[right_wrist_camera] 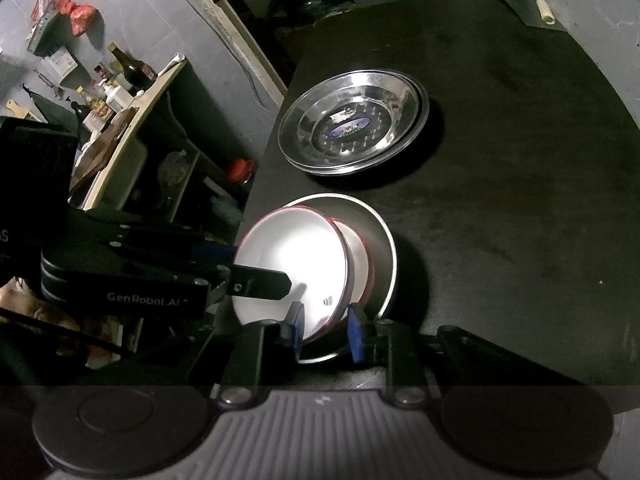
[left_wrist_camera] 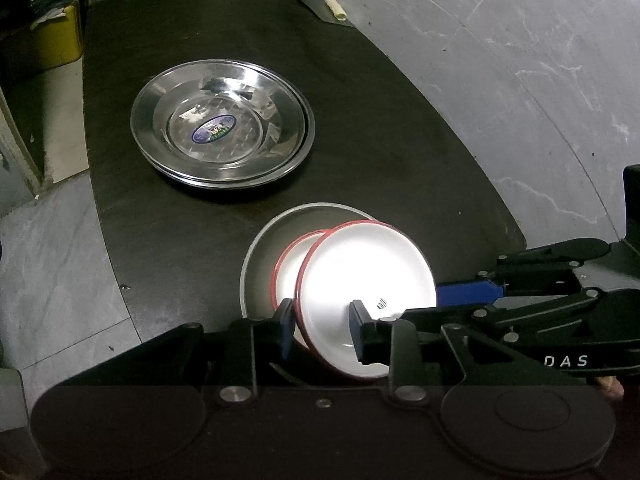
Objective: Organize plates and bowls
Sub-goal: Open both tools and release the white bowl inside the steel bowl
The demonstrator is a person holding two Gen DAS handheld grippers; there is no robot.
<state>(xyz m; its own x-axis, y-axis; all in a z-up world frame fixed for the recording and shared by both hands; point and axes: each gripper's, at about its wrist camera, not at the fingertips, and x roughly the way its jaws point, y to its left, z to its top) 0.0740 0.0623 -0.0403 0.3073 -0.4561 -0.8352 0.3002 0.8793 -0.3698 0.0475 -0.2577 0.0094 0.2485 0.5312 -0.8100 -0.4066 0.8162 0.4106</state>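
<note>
A white bowl with a red rim leans tilted inside a second red-rimmed bowl. Both sit on a grey plate near the front of the black table. My left gripper straddles the top bowl's near rim, one finger outside and one inside, with a gap at the pads. My right gripper straddles the rim on the opposite side, also loose. Each gripper appears in the other's view: the right gripper and the left gripper. Stacked steel plates lie farther back.
A small cream object lies at the table's far edge. A yellow container stands off the table to the left. A shelf with bottles and a red-lidded jar stand beside the table. Grey tiled floor surrounds it.
</note>
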